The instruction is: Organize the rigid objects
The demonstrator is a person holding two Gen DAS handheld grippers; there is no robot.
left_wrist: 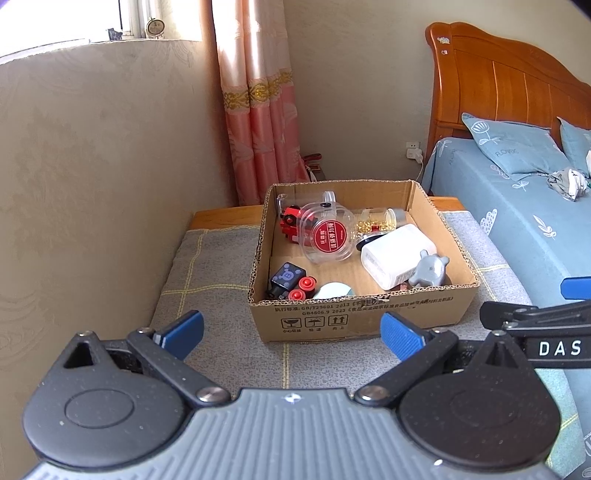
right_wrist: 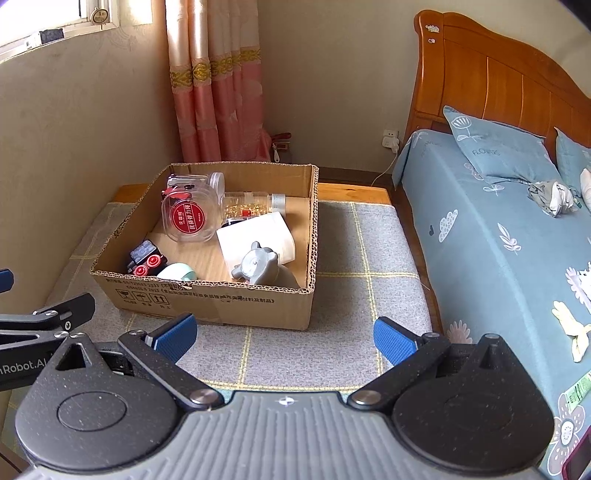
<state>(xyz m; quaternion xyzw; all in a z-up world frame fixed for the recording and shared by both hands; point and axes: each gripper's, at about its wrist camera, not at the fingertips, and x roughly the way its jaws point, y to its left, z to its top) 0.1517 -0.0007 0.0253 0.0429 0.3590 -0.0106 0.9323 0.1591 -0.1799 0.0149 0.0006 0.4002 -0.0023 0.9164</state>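
Cardboard box [left_wrist: 364, 310] at 12 o'clock holds jar [left_wrist: 325, 236], white block [left_wrist: 397, 254], toys; left tool [left_wrist: 291, 334] and right tool [right_wrist: 284, 338] wide open, empty; fits sorting ahead or finished.

L gripper [left_wrist: 291, 334] held level, jaws spread wide, blue pads [left_wrist: 184, 329] apart w/ nothing btwn them. R gripper [right_wrist: 284, 338] same: wide, empty, level (its body shows at the right edge of the left wrist view). Both side by side.

Soft daylight from blown-out window [left_wrist: 55, 18] upper left; sharp focus, mild shadows inside cardboard box [right_wrist: 221, 306], strong fisheye bending, dark vignette at corners.
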